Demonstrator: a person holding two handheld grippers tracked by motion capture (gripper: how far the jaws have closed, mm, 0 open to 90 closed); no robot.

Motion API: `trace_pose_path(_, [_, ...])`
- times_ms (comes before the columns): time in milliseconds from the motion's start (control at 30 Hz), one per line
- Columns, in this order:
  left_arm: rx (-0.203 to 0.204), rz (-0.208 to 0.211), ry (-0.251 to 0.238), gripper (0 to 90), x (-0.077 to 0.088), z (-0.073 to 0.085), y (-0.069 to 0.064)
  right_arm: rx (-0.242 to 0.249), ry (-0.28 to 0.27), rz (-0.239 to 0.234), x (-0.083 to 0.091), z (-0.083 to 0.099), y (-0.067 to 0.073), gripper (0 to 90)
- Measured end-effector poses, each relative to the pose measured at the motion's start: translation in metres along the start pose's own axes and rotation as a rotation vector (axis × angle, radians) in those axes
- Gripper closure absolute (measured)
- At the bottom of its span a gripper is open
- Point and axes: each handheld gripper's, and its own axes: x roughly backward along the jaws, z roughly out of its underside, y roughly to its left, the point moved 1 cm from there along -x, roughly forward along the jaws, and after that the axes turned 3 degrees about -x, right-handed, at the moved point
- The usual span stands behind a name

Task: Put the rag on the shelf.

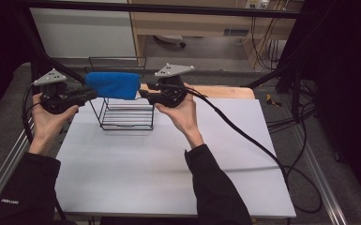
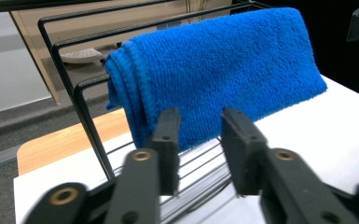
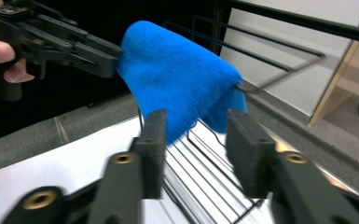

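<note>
Both sets of jaws spread, the left gripper (image 1: 90,93) and right gripper (image 1: 143,93) should back off level—leaving the blue towel (image 1: 112,85) draped on the wire rack (image 1: 126,115).

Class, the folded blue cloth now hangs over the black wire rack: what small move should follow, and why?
Probably draw both hand-held grippers back. The folded blue microfibre cloth drapes over the black wire rack, and the jaws of the left hand-held gripper and right hand-held gripper stand apart, pressing nothing.
</note>
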Motion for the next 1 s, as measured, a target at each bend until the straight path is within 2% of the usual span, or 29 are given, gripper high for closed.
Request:
trace_pose_path(200, [-0.020, 0.001, 0.045, 49.2, 0.001, 0.011, -0.009, -0.044, 0.027, 0.013, 0.023, 0.015, -0.012, 34.0])
trace_pose_path(367, [-0.031, 0.015, 0.073, 36.1, -0.002, 0.027, -0.019, -0.069, 0.062, 0.032, 0.043, 0.034, -0.025, 20.8])
trace_pose_path(567, [-0.049, 0.035, 0.108, 24.9, -0.008, 0.046, -0.035, -0.119, 0.084, 0.053, 0.066, 0.063, -0.042, 12.4])
trace_pose_path(700, [-0.051, 0.046, 0.119, 18.1, -0.014, 0.059, -0.045, -0.134, 0.096, 0.073, 0.084, 0.081, -0.051, 9.6])
trace_pose_path(867, [-0.041, 0.064, 0.135, 11.5, -0.024, 0.081, -0.056, -0.156, 0.096, 0.081, 0.103, 0.106, -0.057, 6.8])
trace_pose_path(1000, [-0.016, 0.082, 0.148, 8.8, -0.033, 0.101, -0.064, -0.172, 0.118, 0.092, 0.115, 0.129, -0.060, 4.3])
